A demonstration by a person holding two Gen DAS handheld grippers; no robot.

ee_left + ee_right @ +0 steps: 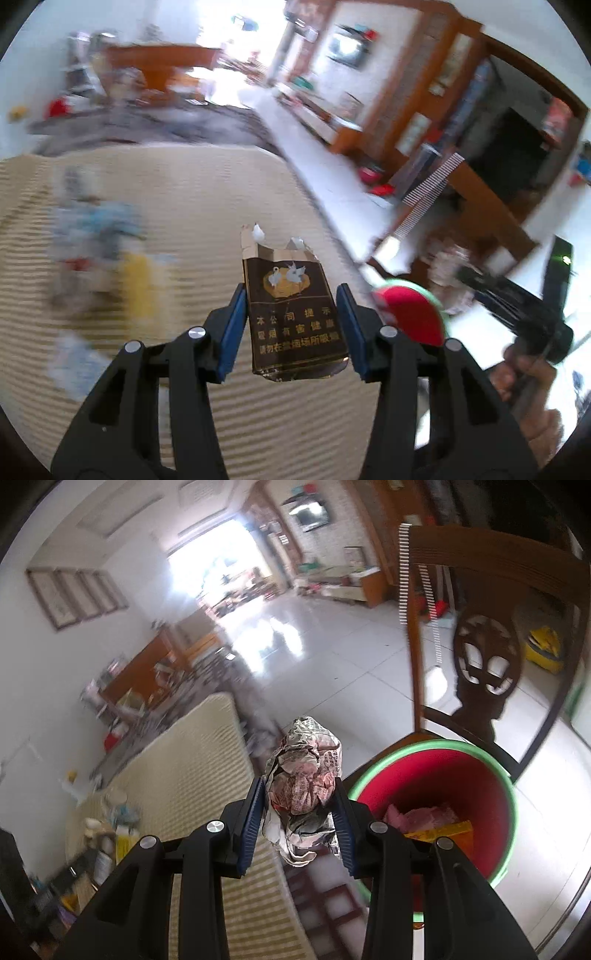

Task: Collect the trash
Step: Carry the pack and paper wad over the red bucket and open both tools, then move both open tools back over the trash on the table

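Thin brown card, the torn cigarette pack (295, 317) sits between the left gripper (291, 332)'s jaws, a gap on its right side (grip uncertain). The right gripper (299, 808) pinches a crumpled newspaper ball (304, 775): light, springy, best squeezed mid-body. Right of those jaws waits the red bucket (491, 775).

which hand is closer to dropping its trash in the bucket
Right. Its gripper holds the crumpled newspaper right beside the red bucket's green rim, which fills that view. The left gripper, holding the cigarette pack, sees only the bucket's edge.
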